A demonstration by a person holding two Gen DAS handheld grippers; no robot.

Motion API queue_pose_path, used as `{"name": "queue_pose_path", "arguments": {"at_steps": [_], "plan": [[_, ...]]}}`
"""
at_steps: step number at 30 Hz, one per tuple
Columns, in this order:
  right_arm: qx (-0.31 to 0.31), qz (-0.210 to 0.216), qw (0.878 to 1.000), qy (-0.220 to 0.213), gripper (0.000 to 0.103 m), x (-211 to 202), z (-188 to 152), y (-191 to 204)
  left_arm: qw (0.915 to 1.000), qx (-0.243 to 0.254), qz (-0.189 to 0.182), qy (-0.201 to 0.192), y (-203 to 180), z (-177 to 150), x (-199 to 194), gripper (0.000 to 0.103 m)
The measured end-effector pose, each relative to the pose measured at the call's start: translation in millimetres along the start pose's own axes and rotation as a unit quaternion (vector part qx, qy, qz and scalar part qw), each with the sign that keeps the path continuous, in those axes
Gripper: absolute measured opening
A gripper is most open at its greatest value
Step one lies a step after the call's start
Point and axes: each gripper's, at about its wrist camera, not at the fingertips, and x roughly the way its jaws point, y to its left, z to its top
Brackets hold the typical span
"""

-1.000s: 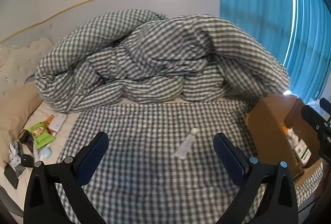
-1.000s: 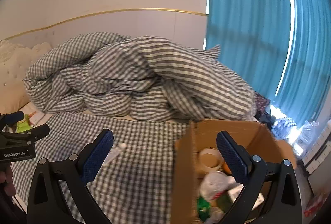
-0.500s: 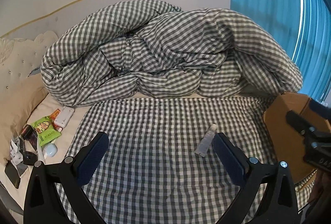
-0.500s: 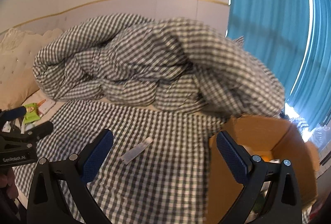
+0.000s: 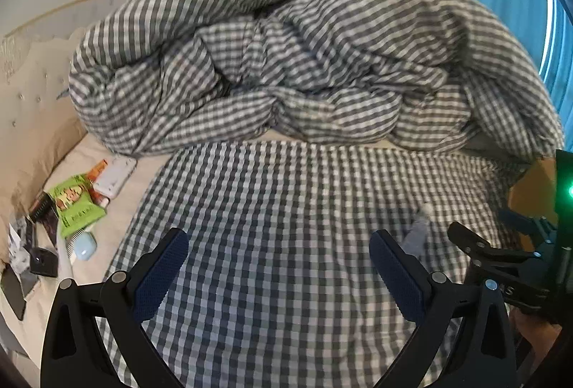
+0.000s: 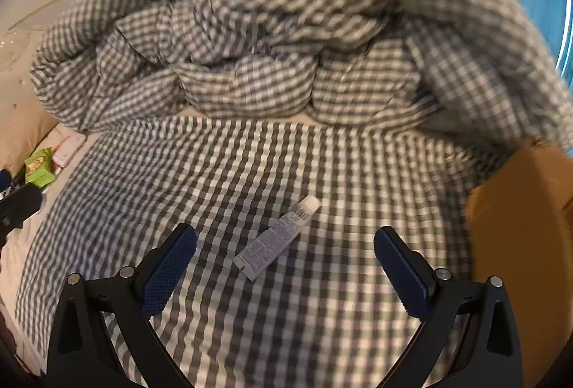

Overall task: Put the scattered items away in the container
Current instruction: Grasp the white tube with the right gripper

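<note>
Gingham bedsheet (image 6: 322,298) holds small white tube (image 6: 277,239) between spread right claw (image 6: 284,268); green packet (image 5: 73,205), clutter at 9 o'clock unsorted; left claw (image 5: 279,268) released, empty

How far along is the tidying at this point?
Done: cannot tell, the cardboard box's inside is out of view. In hand: nothing; the right tongs hang open over the small tube. Left: the tube and the clutter pile near the pillow.

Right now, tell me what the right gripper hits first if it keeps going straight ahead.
Most likely the small tube: it lies on the checked sheet between the right gripper's open jaws, just ahead. Depth is unclear, so it may touch the sheet first.
</note>
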Motion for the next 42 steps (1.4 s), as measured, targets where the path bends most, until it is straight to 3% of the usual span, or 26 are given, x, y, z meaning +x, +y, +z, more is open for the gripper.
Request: {"name": "queue_pose_path", "arguments": {"at_steps": [16, 20, 26, 28, 30, 33, 42], "plan": [[0.027, -0.024, 0.997, 0.062, 0.097, 101, -3, 1, 0.999, -0.043, -0.014, 0.004, 24, -4, 29, 0.103], [0.025, -0.03, 0.996, 0.082, 0.079, 117, -4, 4, 0.999, -0.042, -0.013, -0.001, 25, -2, 23, 0.103], [0.02, -0.041, 0.995, 0.087, 0.075, 122, -3, 6, 0.999, -0.043, -0.015, -0.004, 26, 1, 20, 0.103], [0.014, -0.042, 0.995, 0.086, 0.062, 121, -2, 7, 0.999, -0.043, -0.016, -0.005, 25, 2, 18, 0.103], [0.011, -0.043, 0.996, 0.081, 0.038, 117, 0, 6, 0.999, -0.041, -0.015, -0.006, 24, 2, 17, 0.103], [0.015, -0.029, 0.996, 0.078, 0.027, 111, 3, 3, 0.999, -0.04, -0.017, -0.007, 22, 3, 15, 0.103], [0.024, -0.011, 0.999, 0.04, 0.026, 61, 12, -14, 0.9991, -0.025, -0.026, -0.023, -1, 11, -9, 0.103]]}}
